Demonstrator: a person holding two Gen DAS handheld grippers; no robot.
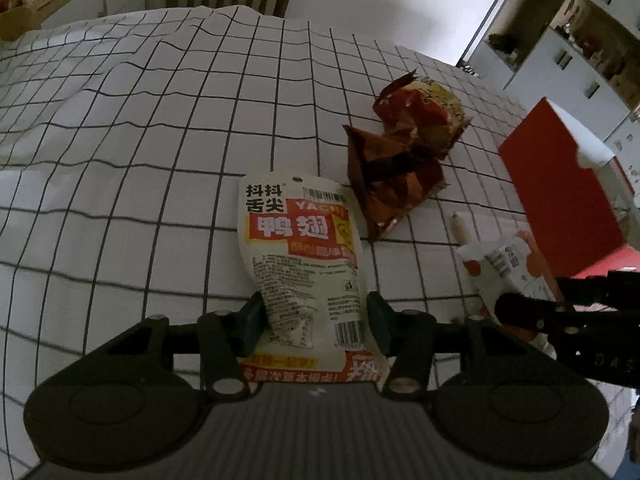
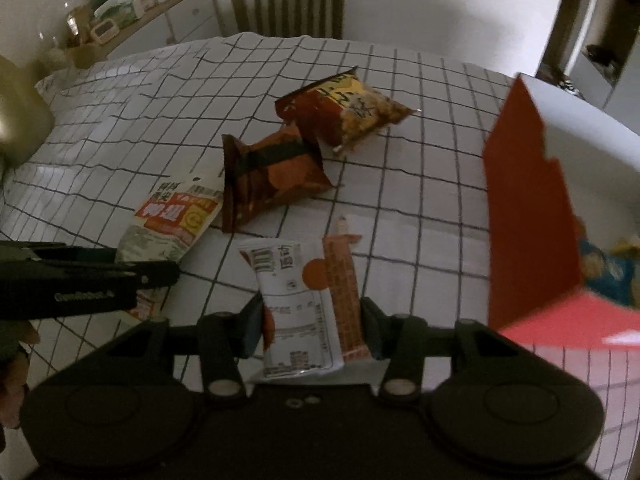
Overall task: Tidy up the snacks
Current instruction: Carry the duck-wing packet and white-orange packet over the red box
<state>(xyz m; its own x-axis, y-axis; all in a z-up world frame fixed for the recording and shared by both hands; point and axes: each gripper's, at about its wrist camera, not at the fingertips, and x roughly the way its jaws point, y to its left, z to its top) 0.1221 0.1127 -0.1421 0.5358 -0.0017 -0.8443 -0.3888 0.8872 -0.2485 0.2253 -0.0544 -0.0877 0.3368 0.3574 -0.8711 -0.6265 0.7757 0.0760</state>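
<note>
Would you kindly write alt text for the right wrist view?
The right tongs grip a white-and-orange snack packet above a grid-patterned tablecloth. Two dark red snack bags and a white pouch held by the left tongs lie beyond, with a red box at right.

White packet (image 2: pixel 298 312) in right gripper (image 2: pixel 308 320)

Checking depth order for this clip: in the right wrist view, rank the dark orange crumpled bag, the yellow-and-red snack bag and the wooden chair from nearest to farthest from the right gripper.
From the right gripper:
1. Dark orange crumpled bag, just ahead on the cloth, slightly left.
2. Yellow-and-red snack bag, behind it, slightly right.
3. Wooden chair, beyond the table's far edge.
</note>
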